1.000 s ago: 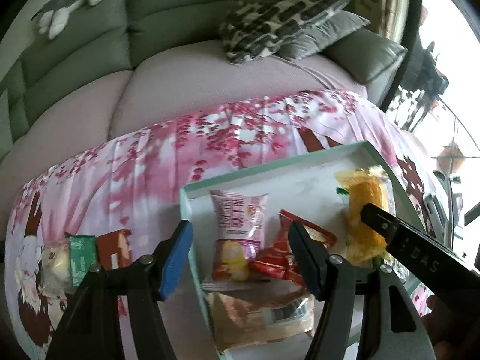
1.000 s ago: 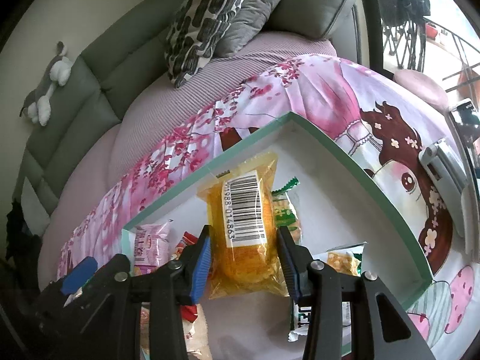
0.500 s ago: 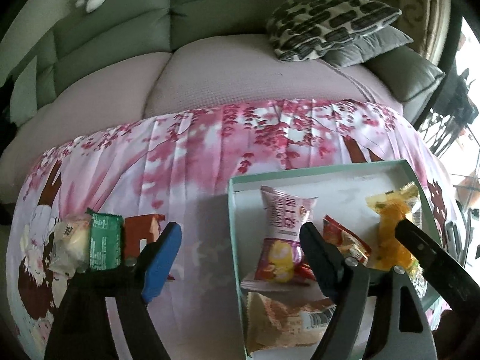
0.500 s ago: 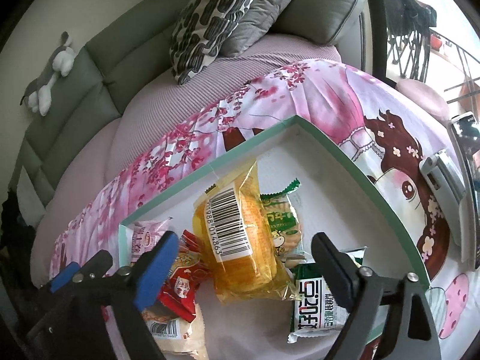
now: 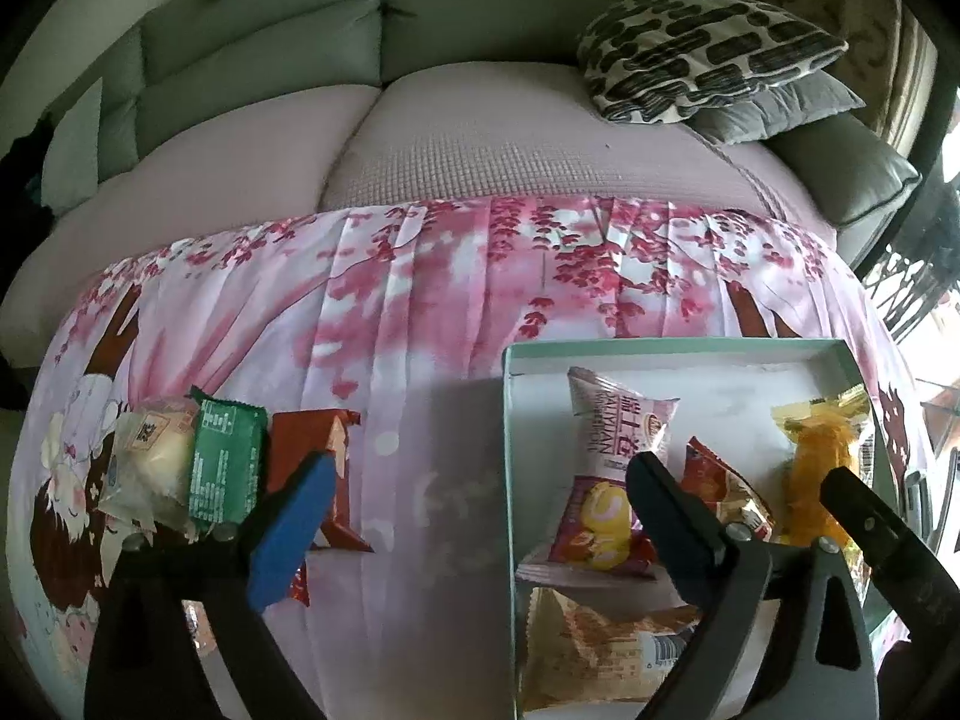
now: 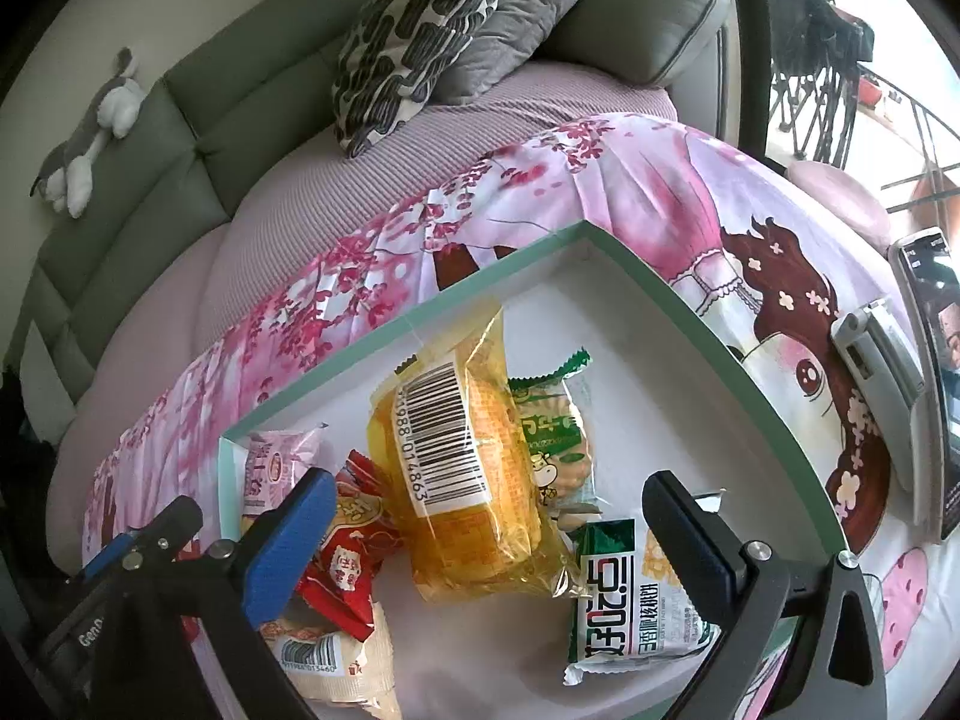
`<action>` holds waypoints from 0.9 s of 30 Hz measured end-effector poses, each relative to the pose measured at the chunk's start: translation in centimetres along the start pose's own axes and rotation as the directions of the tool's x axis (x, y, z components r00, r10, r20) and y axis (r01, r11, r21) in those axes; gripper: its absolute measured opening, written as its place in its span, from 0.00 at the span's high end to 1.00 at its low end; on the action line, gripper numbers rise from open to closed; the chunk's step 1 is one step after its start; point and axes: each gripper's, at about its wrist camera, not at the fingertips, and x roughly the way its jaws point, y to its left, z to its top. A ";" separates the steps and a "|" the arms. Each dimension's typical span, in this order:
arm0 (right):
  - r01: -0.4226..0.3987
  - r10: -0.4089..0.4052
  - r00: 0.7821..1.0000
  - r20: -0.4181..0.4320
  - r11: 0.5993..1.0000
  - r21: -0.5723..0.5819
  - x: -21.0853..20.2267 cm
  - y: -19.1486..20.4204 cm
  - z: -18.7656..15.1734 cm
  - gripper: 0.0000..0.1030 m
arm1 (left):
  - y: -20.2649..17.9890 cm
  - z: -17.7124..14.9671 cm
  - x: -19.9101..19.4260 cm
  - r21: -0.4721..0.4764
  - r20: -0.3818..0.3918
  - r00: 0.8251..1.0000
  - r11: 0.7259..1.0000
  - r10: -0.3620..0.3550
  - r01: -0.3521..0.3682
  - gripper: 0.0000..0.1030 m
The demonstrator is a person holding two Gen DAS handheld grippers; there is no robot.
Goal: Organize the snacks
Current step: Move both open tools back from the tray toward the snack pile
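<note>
The right gripper (image 6: 486, 534) stood wide over the near part of the mint-rimmed tray (image 6: 690, 300), its jaws having just been opening; the yellow cake packet (image 6: 468, 480), barcode up, lay between them with neither pad touching it. That packet rested in the middle of the tray, overlapping a green-and-white biscuit packet (image 6: 552, 432) on its right. A green-and-white snack bag (image 6: 630, 594) lay toward the tray's near right edge, just beside the right finger. Red wrapped snacks (image 6: 354, 546) sat by the blue-padded left finger, a pink-and-white packet (image 6: 270, 462) lay in the tray's far left corner, and a pale packet with a barcode (image 6: 336, 666) lay at the near left.

The left gripper (image 5: 480, 516) was also spread wide, jaws just having been opening and nothing pressed between them; it straddled the tray's left edge, its black finger over the tray and its blue-padded finger over the pink blossom-print cloth (image 5: 420, 312). Outside the tray, toward the cloth's left edge, lay a pale round bun in clear wrap (image 5: 150, 456), a green packet (image 5: 225, 462) against it, and a red-brown packet (image 5: 312, 450) partly behind the blue pad. A phone (image 6: 930, 372) lay on the cloth right of the tray
</note>
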 end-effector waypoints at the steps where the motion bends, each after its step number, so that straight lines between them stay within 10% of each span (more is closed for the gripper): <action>1: 0.001 -0.001 1.000 0.000 1.000 0.000 0.0 0.0 0.0 0.00 | 0.1 0.0 0.0 -0.006 -0.001 1.000 1.000 0.001 -0.001 0.03; 27: -0.011 0.012 0.999 0.038 0.999 -0.034 -1.7 2.3 -0.3 0.00 | 4.5 -1.2 -1.5 -0.063 -0.019 1.000 0.998 -0.001 -0.001 0.03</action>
